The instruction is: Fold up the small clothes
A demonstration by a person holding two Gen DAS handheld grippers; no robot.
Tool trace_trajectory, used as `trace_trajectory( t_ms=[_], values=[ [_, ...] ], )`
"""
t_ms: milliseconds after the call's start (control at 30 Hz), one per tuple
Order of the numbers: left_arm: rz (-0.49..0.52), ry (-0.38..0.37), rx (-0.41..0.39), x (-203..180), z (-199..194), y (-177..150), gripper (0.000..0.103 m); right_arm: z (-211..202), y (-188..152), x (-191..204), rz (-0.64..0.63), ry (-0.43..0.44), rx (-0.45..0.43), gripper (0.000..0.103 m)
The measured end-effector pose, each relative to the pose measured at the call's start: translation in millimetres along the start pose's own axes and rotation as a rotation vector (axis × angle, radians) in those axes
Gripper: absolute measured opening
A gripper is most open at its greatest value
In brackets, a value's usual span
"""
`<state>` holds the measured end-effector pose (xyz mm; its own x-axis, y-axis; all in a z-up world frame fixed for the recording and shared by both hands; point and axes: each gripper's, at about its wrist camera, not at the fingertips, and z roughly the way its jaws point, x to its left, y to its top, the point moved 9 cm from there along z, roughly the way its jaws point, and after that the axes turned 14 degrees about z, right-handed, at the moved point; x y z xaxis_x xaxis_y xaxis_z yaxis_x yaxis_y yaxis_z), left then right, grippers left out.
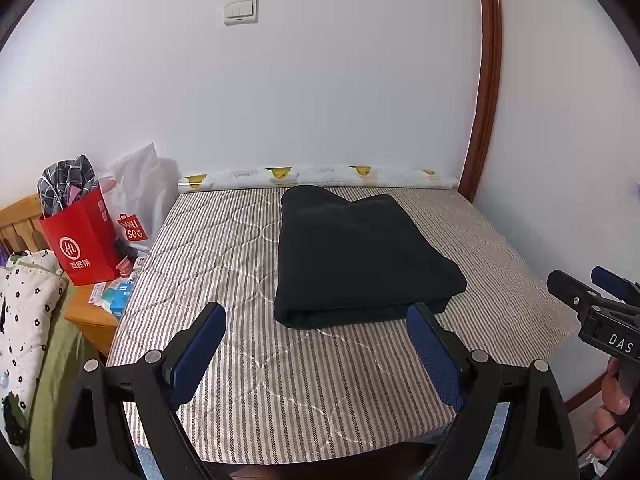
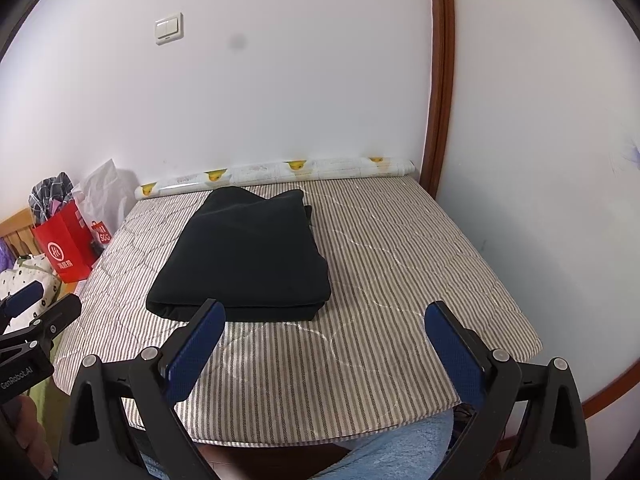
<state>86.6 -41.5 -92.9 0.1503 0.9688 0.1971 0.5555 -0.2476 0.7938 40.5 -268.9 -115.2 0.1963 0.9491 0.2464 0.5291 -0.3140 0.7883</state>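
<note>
Matt dark cloth garment (image 1: pixel 360 256) on quilted striped fabric mattress (image 1: pixel 320 380); glossy wooden trim (image 1: pixel 486 92).

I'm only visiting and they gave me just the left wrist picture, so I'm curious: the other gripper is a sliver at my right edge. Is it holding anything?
Observer: No. In its own view the right gripper stands open over bare striped mattress, with nothing between its fingers.
Operator: The dark cloth looks tucked behind one finger of my gripper. Is it gripped?
Observer: No. From the right wrist, the folded dark garment lies flat and free, and the left gripper sits off its left side.
Operator: What is below the mattress edge?
Observer: Light blue fuzzy fabric, seemingly on the person's lap.
</note>
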Motion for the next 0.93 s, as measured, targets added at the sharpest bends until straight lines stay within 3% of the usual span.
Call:
trace_trajectory(
  t_ms=[933],
  values=[
    [-0.011, -0.007, 0.008, -1.9, 1.7, -2.9, 0.091, -0.9, 0.6, -4.7, 0.002, 0.007, -0.002, 0.099]
  ],
)
